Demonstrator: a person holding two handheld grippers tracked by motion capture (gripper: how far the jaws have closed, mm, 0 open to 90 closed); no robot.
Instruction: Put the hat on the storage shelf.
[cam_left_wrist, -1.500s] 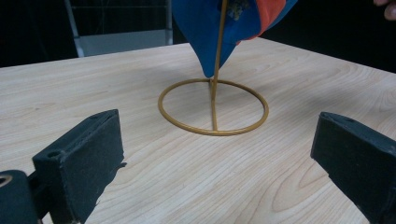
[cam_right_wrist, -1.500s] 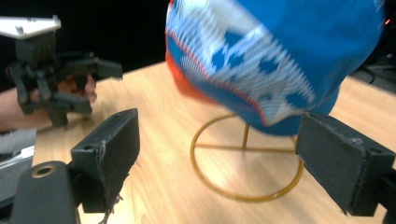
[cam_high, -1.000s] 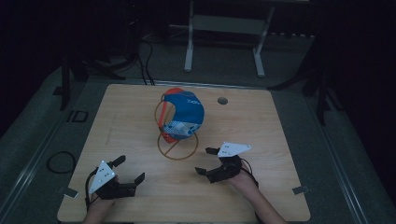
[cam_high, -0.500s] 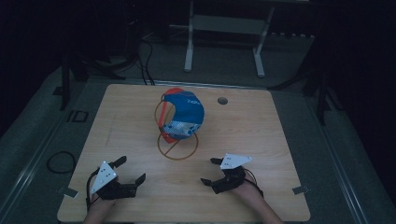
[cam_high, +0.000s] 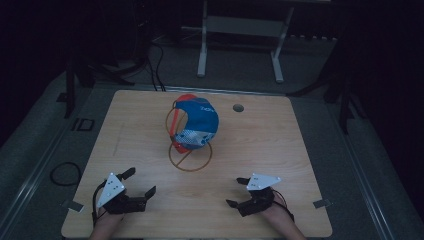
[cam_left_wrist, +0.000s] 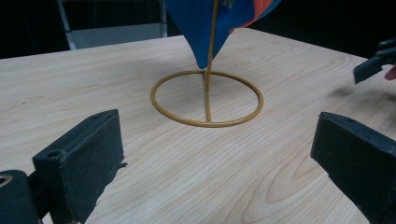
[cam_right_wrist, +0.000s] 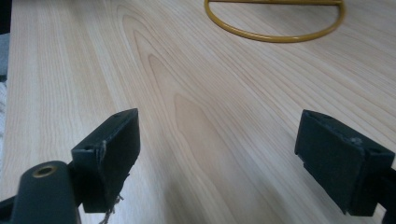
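A blue, orange and white cap (cam_high: 196, 124) hangs on a yellow wire stand whose ring base (cam_high: 190, 158) rests mid-table. My left gripper (cam_high: 140, 182) lies near the front left edge, open and empty. In the left gripper view its jaws stand wide apart, facing the ring base (cam_left_wrist: 208, 99) and the cap's blue lower edge (cam_left_wrist: 198, 28). My right gripper (cam_high: 236, 192) lies near the front right edge, also open with nothing between its fingers. The right gripper view looks over bare wood, with the ring base (cam_right_wrist: 275, 35) at its top. The right gripper's tip (cam_left_wrist: 373, 65) appears at the left gripper view's far right.
The wooden table (cam_high: 300, 150) has a round cable hole (cam_high: 238, 107) at the back right. A white metal frame (cam_high: 240, 30) stands on the floor behind it. A black cable loop (cam_high: 62, 173) lies on the floor at the left.
My right gripper has drawn back from beside the stand toward the near right edge of the table. The left gripper and the cap have stayed put.
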